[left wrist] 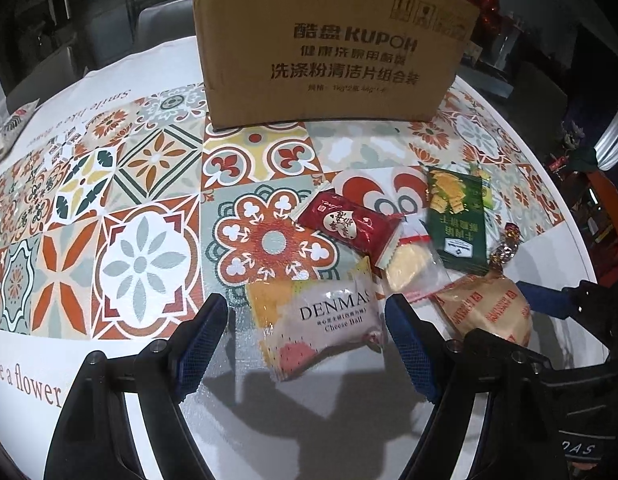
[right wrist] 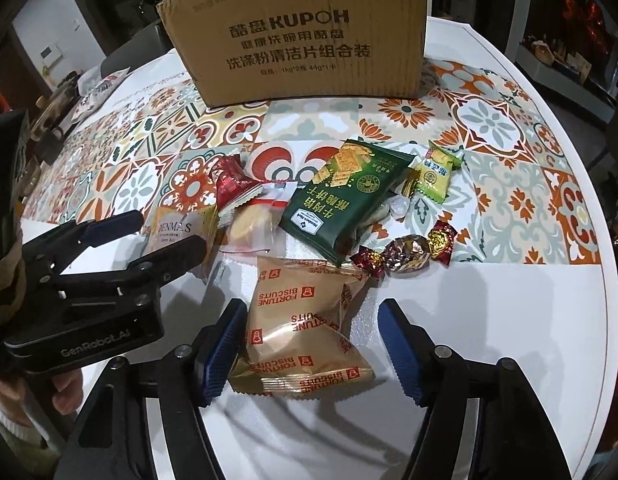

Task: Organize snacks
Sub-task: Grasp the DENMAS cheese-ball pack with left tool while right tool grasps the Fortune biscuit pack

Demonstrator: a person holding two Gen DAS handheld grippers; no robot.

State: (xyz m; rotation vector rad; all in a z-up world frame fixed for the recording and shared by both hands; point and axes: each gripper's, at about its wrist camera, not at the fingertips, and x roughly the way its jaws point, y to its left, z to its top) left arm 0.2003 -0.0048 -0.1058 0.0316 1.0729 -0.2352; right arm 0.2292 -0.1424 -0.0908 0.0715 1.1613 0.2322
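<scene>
Patterned tile-print tablecloth (left wrist: 149,184) covering round white table (right wrist: 509,320); grey chair (left wrist: 165,24) standing behind.

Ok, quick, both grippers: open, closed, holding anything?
Left gripper: open, astride the Denmas Cheese Ball packet.
Right gripper: open, astride the Fortune Biscuits packet.

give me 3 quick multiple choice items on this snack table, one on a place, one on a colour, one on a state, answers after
1. Where is the cardboard box?
A. at the far side of the table, behind the snacks
B. on top of the snacks
C. beside the right gripper

2. What colour is the big cracker packet?
A. blue
B. green
C. pink

3. How does the right gripper stand to the Fortune Biscuits packet?
A. lifting it off the table
B. shut beside it
C. open, fingers either side

Answers: 1 A, the box stands beyond the pile. 2 B, its wrapper is dark green. 3 C, the packet lies flat on the table and at least the right pad stands clear of it.
</scene>
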